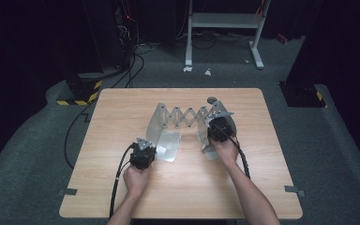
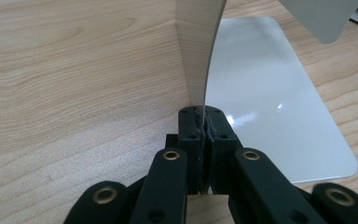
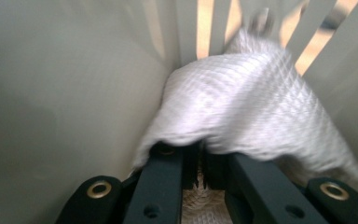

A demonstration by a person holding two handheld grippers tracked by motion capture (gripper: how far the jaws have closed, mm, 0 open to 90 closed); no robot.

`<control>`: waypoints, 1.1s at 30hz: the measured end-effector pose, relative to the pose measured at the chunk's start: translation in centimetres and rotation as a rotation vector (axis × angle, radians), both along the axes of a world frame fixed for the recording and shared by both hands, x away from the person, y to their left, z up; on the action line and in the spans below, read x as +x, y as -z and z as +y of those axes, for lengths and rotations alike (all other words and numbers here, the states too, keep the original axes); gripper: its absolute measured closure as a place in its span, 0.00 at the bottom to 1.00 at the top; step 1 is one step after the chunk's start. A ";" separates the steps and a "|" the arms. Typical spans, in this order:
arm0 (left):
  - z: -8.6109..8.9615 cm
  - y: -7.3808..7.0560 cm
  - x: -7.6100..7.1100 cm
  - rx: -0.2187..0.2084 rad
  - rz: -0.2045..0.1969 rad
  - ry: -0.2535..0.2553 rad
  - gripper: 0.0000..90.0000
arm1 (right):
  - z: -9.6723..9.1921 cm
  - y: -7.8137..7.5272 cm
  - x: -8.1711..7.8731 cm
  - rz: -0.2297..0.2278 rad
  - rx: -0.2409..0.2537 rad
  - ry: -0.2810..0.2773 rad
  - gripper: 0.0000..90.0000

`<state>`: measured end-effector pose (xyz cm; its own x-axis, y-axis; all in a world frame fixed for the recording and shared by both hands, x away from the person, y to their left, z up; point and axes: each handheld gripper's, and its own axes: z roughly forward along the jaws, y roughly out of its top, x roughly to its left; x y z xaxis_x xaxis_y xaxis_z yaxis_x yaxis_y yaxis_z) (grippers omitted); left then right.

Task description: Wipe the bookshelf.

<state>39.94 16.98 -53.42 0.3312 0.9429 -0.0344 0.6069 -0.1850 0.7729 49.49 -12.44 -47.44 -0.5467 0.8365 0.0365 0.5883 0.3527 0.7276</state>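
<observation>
Left gripper [image 2: 204, 122] is clamped shut on the lower edge of the upright end plate [image 2: 196, 51] of an expandable metal rack [image 1: 187, 117], which stands near the middle of the wooden table [image 1: 122, 117]; the plate's flat foot [image 2: 279, 107] lies on the tabletop just beside the jaws. Right gripper [image 3: 200, 163] is closed on a white woven cloth [image 3: 247, 112], held against the inside of the rack's opposite end plate [image 3: 51, 93], with the scissor bars [image 1: 187, 116] visible beyond it. The rack judges as thin sheet metal: stiff in each plate, light, smooth and likely slippery under the pads, and free to stretch or fold along the scissor linkage, so it would slide or rack sideways if pushed unsupported. The grip on the plate's edge, low and close to the foot, appears the sound place to steady it. The cloth judges as soft, light and limp; it drapes over the jaws and blurs in the right gripper view. A pinch on a bunched fold suits it, with pressure kept flat against the plate rather than near the linkage, where it could snag.
</observation>
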 end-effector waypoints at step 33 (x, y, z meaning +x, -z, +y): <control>0.0 0.0 0.0 0.006 -0.001 0.000 0.96 | -0.5 -6.5 -1.6 -0.151 0.070 -0.085 0.96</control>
<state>39.92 16.95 -53.42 0.3316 0.9430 -0.0282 0.6057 -0.1899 0.7727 47.91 -12.92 -40.97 -0.6192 0.7853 0.0050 0.4410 0.3425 0.8296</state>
